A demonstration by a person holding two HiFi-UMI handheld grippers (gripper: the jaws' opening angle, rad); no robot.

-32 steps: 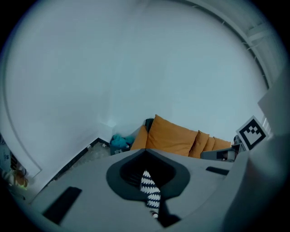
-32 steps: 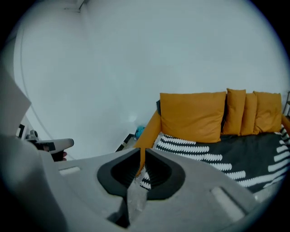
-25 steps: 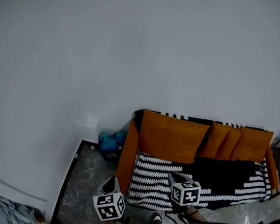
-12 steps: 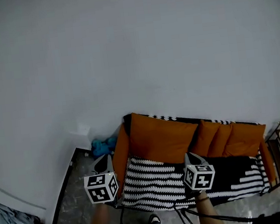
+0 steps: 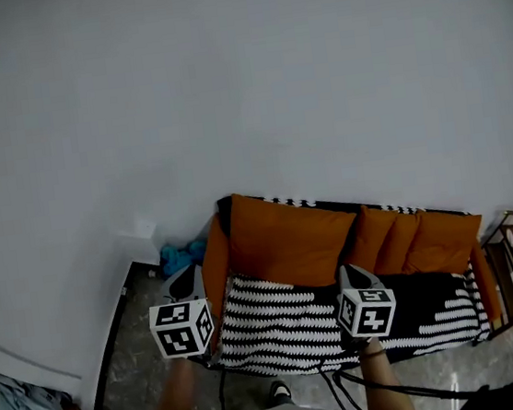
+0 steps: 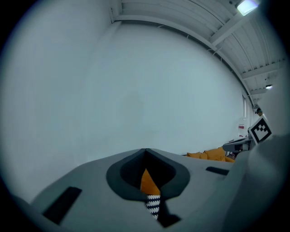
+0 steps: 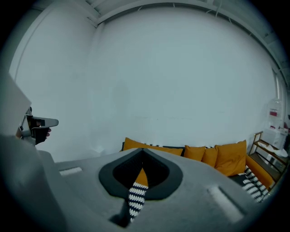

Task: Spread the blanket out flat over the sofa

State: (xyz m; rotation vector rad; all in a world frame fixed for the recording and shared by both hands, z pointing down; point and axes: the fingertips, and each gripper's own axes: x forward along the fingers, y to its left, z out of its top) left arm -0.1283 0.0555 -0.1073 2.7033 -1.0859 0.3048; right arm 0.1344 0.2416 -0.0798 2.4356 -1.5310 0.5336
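Observation:
An orange sofa with several cushions stands against the white wall. The black-and-white zigzag blanket lies over its seat from the left arm to the right end. My left gripper hovers by the sofa's left front corner and my right gripper hovers over the middle of the blanket's front. In the left gripper view the jaws of the left gripper meet at the tip. The right gripper looks the same. A thin slit behind each tip shows orange cushion and striped blanket beyond. I see nothing pinched.
A blue bundle lies on the floor left of the sofa. A wooden rack stands at its right end. Black cables trail on the grey floor by a shoe. Clothes lie at the bottom left.
The two grippers have moved apart, the left one leftwards and the right one rightwards. The sofa now sits a little higher in the head view. The blanket lies as before.

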